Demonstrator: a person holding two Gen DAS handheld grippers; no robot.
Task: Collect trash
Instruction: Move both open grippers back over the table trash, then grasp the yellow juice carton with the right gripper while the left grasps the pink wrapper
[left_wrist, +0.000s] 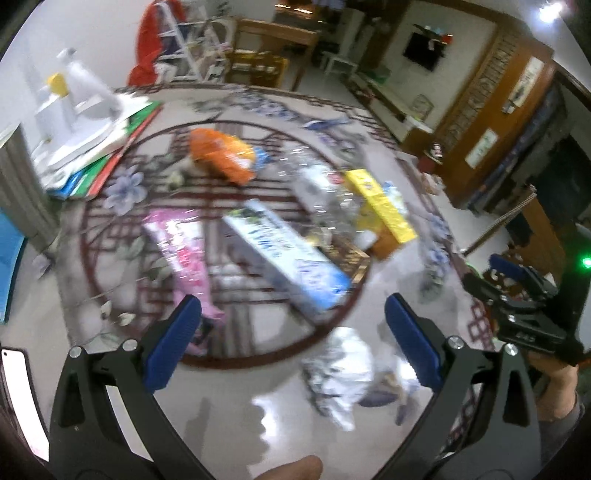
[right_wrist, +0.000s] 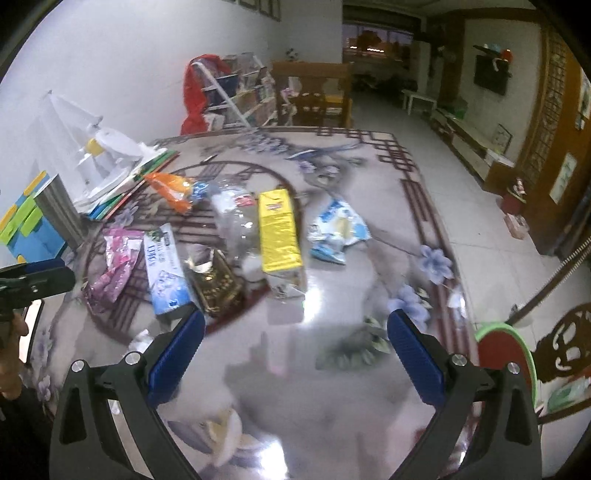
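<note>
My left gripper (left_wrist: 291, 314) and right gripper (right_wrist: 295, 328) both hang fingers spread, empty, above the glossy flower-patterned table (right_wrist: 369, 295). Trash lies mid-table: yellow carton (right_wrist: 277, 230), blue-white long box (left_wrist: 288, 254), pink foil wrapper (left_wrist: 181, 247), orange snack bag (left_wrist: 221, 155), crumpled clear plastic bottle (right_wrist: 236, 221).

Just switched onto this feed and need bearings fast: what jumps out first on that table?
A heap of trash fills the middle of the patterned table: a bright yellow carton at its centre, an orange snack bag behind it to the left, a pink wrapper at the left edge. Nearer the camera, both grippers, left and right, hang open and empty.
</note>
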